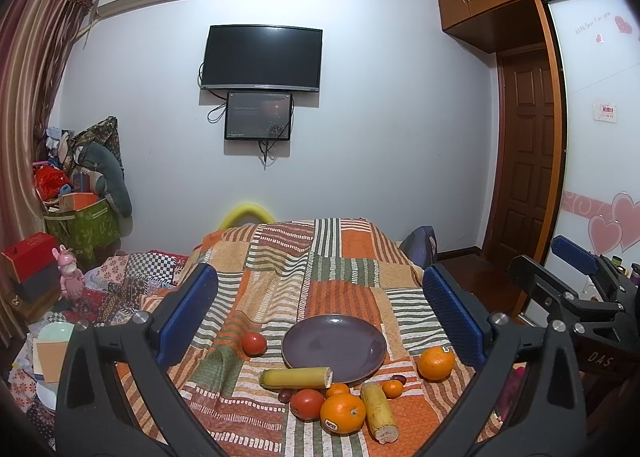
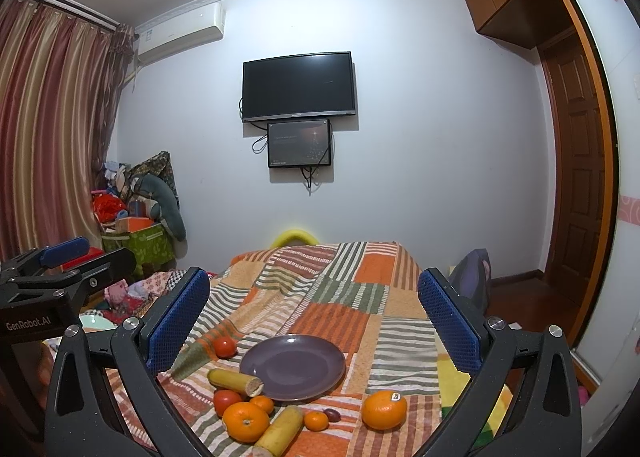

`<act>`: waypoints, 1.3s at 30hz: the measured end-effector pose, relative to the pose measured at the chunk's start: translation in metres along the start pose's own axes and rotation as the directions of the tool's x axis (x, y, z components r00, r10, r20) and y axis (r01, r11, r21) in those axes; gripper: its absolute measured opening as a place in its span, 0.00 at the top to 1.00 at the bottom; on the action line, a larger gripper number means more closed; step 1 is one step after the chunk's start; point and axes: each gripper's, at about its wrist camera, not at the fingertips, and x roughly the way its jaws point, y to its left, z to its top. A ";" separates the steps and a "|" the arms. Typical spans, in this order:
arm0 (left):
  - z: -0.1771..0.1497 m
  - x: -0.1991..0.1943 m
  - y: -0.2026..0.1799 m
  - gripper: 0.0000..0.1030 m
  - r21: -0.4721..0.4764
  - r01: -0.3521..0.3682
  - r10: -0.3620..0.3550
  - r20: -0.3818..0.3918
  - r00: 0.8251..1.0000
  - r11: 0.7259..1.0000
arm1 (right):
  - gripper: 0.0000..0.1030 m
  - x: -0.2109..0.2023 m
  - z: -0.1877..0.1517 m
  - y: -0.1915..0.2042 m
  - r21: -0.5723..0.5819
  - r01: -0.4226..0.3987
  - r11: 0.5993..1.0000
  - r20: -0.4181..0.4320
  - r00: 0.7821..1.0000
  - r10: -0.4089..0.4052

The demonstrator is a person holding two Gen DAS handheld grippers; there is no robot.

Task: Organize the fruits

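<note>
A purple plate (image 1: 334, 347) (image 2: 294, 367) lies on a striped patchwork cloth, with nothing on it. Around it lie two tomatoes (image 1: 253, 343) (image 1: 307, 403), two large oranges (image 1: 343, 413) (image 1: 436, 363) (image 2: 384, 409), two small tangerines (image 1: 392, 389) (image 2: 316, 420), two yellow banana pieces (image 1: 295, 378) (image 1: 379, 412) and dark grapes (image 1: 398, 379). My left gripper (image 1: 320, 313) is open above the near fruit, nothing between its blue pads. My right gripper (image 2: 314, 321) is open likewise, and shows at the right edge of the left wrist view (image 1: 580, 269).
The cloth-covered table (image 1: 344, 257) ends toward a white wall with a television (image 1: 262, 57). Boxes, a green bin (image 1: 82, 231) and toys crowd the left. A wooden door (image 1: 528, 161) and wardrobe stand on the right.
</note>
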 end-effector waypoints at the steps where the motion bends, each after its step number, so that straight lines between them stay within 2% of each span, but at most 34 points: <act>1: 0.000 0.000 0.000 0.00 0.000 -0.001 0.001 0.000 1.000 1.000 | 0.00 0.000 0.000 0.000 0.000 0.000 1.000 0.000 1.000 0.000; 30: -0.005 0.002 -0.001 0.00 -0.003 0.003 -0.003 -0.004 1.000 1.000 | 0.00 -0.002 0.000 0.003 0.001 -0.002 1.000 -0.003 1.000 0.002; 39: -0.010 0.011 0.002 0.00 -0.001 0.006 -0.006 -0.026 1.000 1.000 | 0.00 -0.001 -0.003 0.003 0.001 0.003 1.000 -0.016 1.000 -0.002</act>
